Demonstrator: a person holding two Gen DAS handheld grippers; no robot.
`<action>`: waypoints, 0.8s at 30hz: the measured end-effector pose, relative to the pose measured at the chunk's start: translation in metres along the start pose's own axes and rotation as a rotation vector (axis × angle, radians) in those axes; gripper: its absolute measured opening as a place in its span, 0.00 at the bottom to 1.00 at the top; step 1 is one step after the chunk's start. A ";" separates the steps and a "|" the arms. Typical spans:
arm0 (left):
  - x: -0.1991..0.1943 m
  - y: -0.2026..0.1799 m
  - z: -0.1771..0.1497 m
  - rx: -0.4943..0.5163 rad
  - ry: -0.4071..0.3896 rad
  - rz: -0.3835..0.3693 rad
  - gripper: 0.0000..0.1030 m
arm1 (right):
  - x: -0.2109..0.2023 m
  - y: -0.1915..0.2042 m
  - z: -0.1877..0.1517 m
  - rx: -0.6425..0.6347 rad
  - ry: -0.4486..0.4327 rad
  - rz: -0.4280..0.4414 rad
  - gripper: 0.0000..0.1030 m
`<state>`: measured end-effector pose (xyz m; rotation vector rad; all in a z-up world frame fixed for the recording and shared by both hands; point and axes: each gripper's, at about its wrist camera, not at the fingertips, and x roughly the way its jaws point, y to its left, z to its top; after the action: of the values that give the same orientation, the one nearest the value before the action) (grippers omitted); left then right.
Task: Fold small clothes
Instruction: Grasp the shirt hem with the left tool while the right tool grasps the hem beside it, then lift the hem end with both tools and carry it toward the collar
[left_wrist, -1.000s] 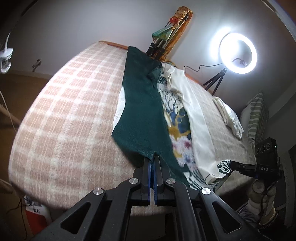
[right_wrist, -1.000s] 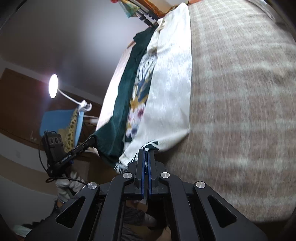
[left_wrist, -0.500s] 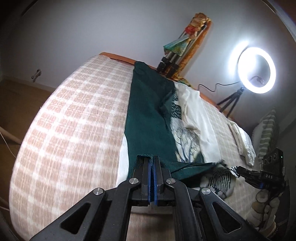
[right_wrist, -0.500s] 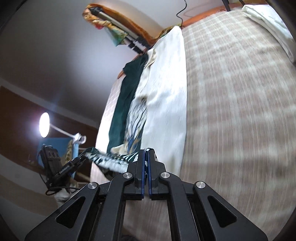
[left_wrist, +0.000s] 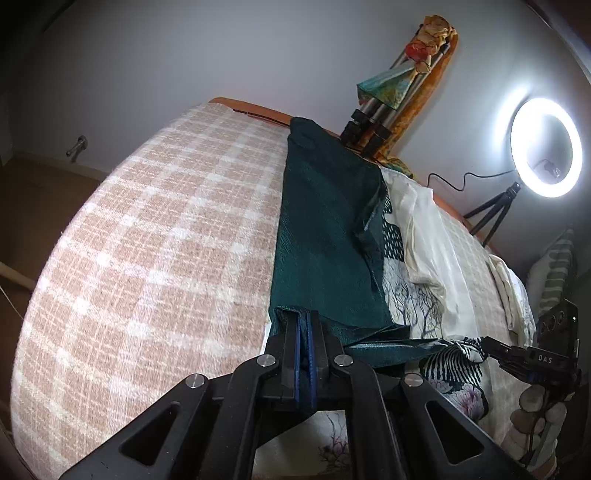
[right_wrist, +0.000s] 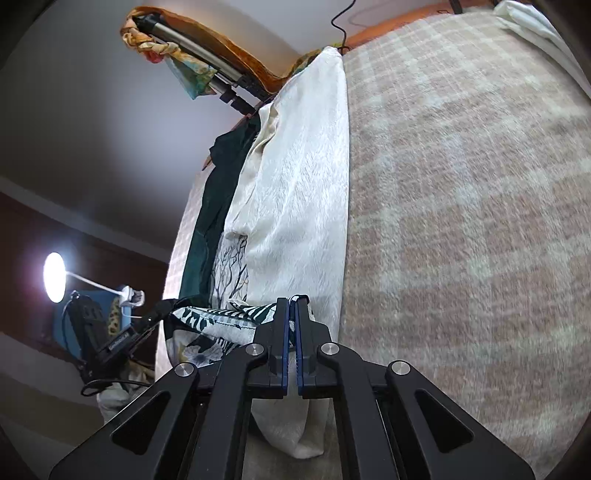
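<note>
Long garment (left_wrist: 325, 236) lies lengthwise on the bed (left_wrist: 155, 236), running from the far edge to the near edge. Its near end is folded back over itself. Left gripper (left_wrist: 303, 325) at its left near corner, right gripper (right_wrist: 291, 310) at its right near corner. Tripod (left_wrist: 380, 110) behind the far edge; ring light (left_wrist: 546, 147) beyond the far right corner.

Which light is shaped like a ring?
The ring light on the tripod, beyond the bed's far right side. The other lamp is a solid glowing disc on a bent white arm.

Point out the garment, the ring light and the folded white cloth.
garment (left_wrist: 325, 236), left wrist view, green panel
ring light (left_wrist: 546, 147), left wrist view, glowing ring's left edge
folded white cloth (left_wrist: 511, 295), left wrist view, its middle
</note>
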<state>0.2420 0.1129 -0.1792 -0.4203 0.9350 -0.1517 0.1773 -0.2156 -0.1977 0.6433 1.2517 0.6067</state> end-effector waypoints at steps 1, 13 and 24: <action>0.001 0.001 0.002 0.000 -0.003 0.007 0.17 | 0.000 0.000 0.001 -0.010 -0.003 -0.009 0.03; -0.041 -0.015 -0.014 0.147 -0.065 0.009 0.26 | -0.035 0.027 -0.004 -0.187 -0.079 -0.114 0.22; -0.028 -0.040 0.025 0.182 -0.063 -0.025 0.38 | -0.037 0.052 0.000 -0.323 -0.085 -0.208 0.26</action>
<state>0.2474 0.0918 -0.1284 -0.2676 0.8466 -0.2434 0.1663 -0.2069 -0.1356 0.2634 1.0936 0.5851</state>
